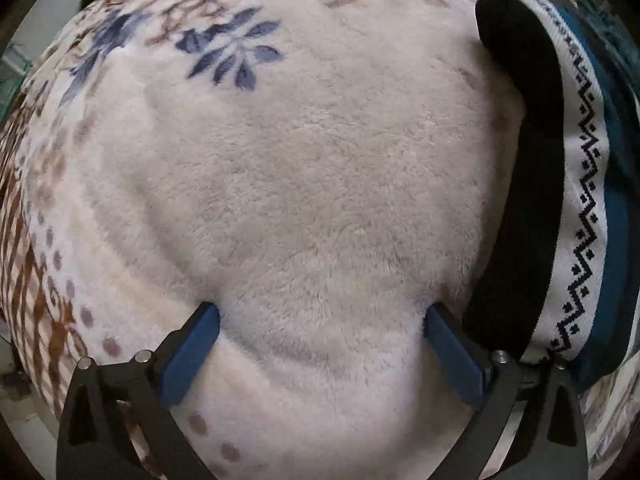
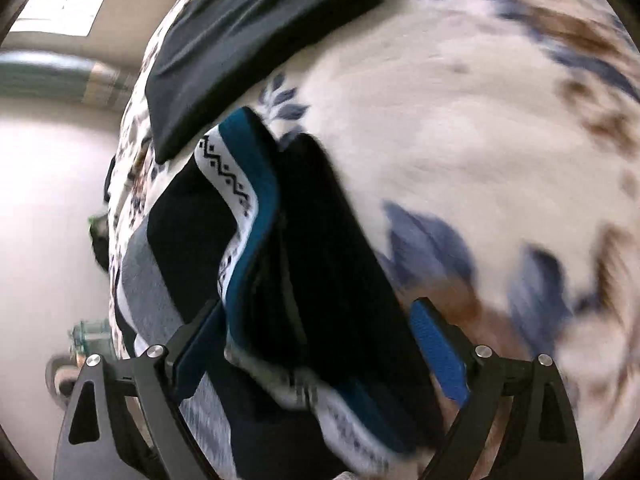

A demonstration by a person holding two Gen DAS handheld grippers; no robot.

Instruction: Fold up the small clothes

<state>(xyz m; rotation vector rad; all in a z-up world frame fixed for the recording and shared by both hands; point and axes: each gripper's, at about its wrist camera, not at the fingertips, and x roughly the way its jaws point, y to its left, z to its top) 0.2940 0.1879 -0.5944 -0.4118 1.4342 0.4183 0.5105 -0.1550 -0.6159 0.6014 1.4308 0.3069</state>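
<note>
**Grippers Spread, Garment Lying Folded on the Blanket**

Here, the left gripper [image 1: 322,350] is pointing down at the blanket [image 1: 312,168] with its jaws spread wide; only bare plush is showing between the blue pads [image 1: 192,354]. Nothing is being held. The right gripper [image 2: 322,354] is also standing spread, angled down over the garment [image 2: 320,248]. The dark cloth is lying between its jaws, but the pads [image 2: 438,350] are standing clear of it on the side that shows; the other pad is partly hidden behind the fabric edge.

The garment is a small dark piece with a teal band and a white zigzag trim [image 1: 580,184]. In the left view it is lying along the right edge of the frame, just beside the gripper. It appears doubled over, so the fold step is judged to be finishing or just released. The next move probably calls for smoothing the piece, or for shifting to another item.

A second dark cloth [image 2: 248,40] is lying flat farther up the blanket, near its edge. The blanket is carrying a blue and brown floral print. Beyond it, pale floor [image 2: 52,208] and a bright window are showing, blurred.
</note>
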